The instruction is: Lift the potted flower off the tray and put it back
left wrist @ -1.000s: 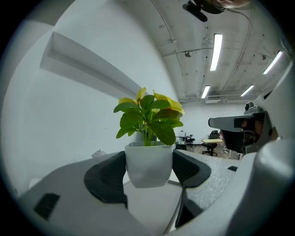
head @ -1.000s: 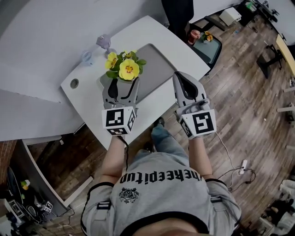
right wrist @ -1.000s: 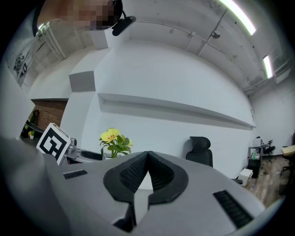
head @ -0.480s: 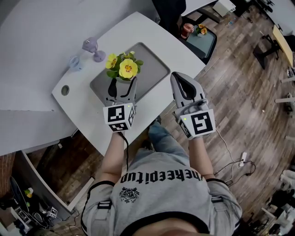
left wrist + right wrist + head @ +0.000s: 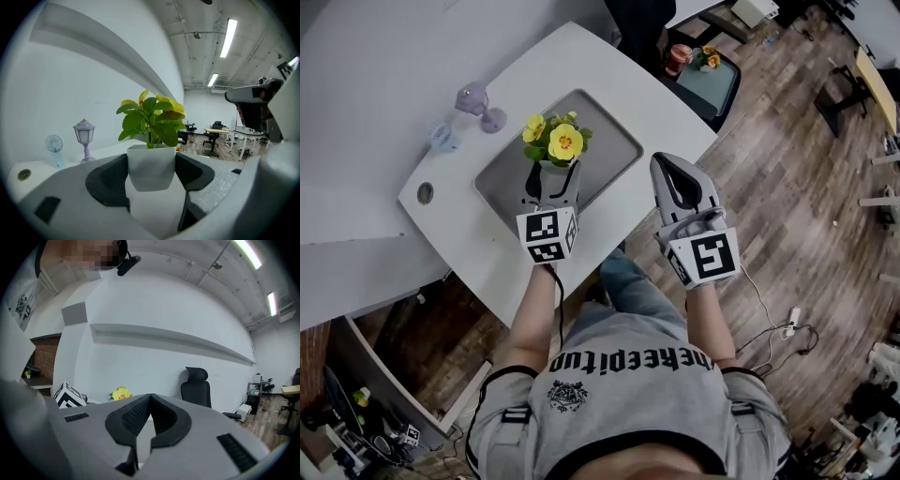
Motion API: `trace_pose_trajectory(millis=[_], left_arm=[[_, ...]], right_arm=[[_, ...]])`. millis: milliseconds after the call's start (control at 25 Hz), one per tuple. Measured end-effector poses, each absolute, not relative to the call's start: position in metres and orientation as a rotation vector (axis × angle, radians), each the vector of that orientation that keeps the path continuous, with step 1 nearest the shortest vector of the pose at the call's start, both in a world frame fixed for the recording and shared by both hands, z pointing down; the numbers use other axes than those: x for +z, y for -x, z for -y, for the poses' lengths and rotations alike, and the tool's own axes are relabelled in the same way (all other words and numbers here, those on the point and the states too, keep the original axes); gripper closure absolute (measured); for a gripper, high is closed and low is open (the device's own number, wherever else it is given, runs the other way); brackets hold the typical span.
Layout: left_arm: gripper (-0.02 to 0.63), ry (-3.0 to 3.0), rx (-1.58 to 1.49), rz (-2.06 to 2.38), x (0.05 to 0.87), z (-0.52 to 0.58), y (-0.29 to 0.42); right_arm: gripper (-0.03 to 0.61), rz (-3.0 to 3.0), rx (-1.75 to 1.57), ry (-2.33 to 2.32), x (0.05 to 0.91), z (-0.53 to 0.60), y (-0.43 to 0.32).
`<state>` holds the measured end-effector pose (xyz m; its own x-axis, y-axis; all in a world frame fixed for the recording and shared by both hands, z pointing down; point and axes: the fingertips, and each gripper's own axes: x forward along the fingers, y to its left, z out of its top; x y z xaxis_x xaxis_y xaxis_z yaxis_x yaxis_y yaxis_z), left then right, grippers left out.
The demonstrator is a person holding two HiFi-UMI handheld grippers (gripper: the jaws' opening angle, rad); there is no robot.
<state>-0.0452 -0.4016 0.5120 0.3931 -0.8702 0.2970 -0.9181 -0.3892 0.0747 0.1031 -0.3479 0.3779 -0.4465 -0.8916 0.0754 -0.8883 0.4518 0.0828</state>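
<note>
The potted flower (image 5: 554, 142) has yellow blooms and green leaves in a small white pot (image 5: 151, 165). My left gripper (image 5: 551, 178) is shut on that pot, its dark pads pressing both sides. The pot sits over the grey tray (image 5: 609, 141) on the white table (image 5: 581, 66); whether it touches the tray I cannot tell. My right gripper (image 5: 670, 167) is shut with nothing in it, to the right of the tray near the table's edge. In the right gripper view a yellow bloom (image 5: 121, 393) and the left gripper's marker cube (image 5: 69, 396) show at the left.
A small purple lantern (image 5: 475, 99) and a light blue mini fan (image 5: 442, 137) stand on the table left of the tray. A cable hole (image 5: 425, 192) lies near the left corner. A dark chair (image 5: 712, 80) stands beyond the table, wooden floor to the right.
The left gripper has stayed shut on the pot, which sits slightly farther right over the tray. The whole view has shifted a little. The right gripper has held its place.
</note>
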Motion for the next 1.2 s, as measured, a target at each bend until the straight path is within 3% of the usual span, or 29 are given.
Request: trace_pose_trajectory(millis=[1200], left_arm=[[0.296, -2.344, 0.479, 1.572, 0.589, 0.437, 0.037]], right_arm=[[0.577, 2.544, 0.029, -1.549, 0.411, 0.388, -0.113]])
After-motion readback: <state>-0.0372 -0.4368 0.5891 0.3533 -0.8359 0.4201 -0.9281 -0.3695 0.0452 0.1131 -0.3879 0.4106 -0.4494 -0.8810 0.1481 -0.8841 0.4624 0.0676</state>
